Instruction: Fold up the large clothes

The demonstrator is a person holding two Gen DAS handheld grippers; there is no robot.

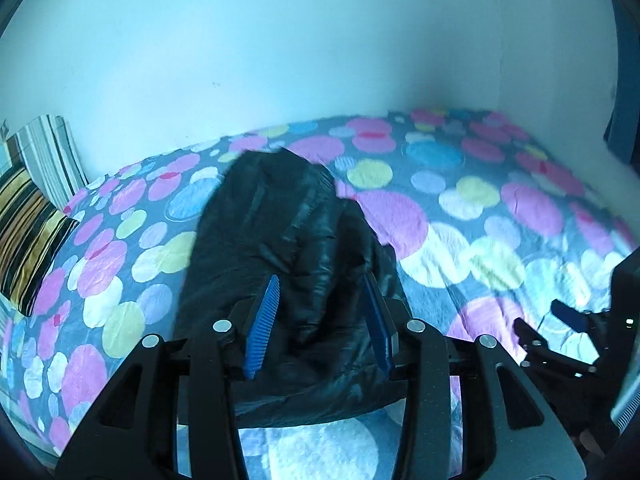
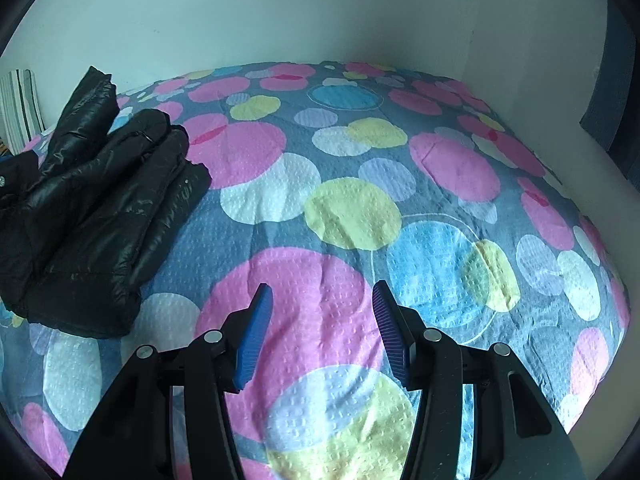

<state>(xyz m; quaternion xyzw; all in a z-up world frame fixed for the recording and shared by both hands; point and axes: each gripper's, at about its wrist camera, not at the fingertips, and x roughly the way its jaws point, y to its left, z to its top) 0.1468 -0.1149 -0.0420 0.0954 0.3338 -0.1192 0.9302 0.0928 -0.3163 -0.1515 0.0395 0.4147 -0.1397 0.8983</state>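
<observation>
A shiny black puffer jacket (image 1: pixel 288 240) lies folded in a thick bundle on the bed; it also shows at the left of the right wrist view (image 2: pixel 100 208), with one sleeve or flap sticking up at its far end. My left gripper (image 1: pixel 320 292) is open, its blue pads on either side of the jacket's near part, with padded fabric bulging between them. My right gripper (image 2: pixel 322 298) is open and empty above the bedspread, well to the right of the jacket. It also shows at the right edge of the left wrist view (image 1: pixel 568 320).
The bed carries a grey bedspread with big coloured dots (image 2: pixel 360 208). Striped pillows (image 1: pixel 36 208) lean at the head on the left. A white wall (image 1: pixel 320 48) runs behind the bed. The bed's right edge (image 2: pixel 600 184) drops off beside a pale strip.
</observation>
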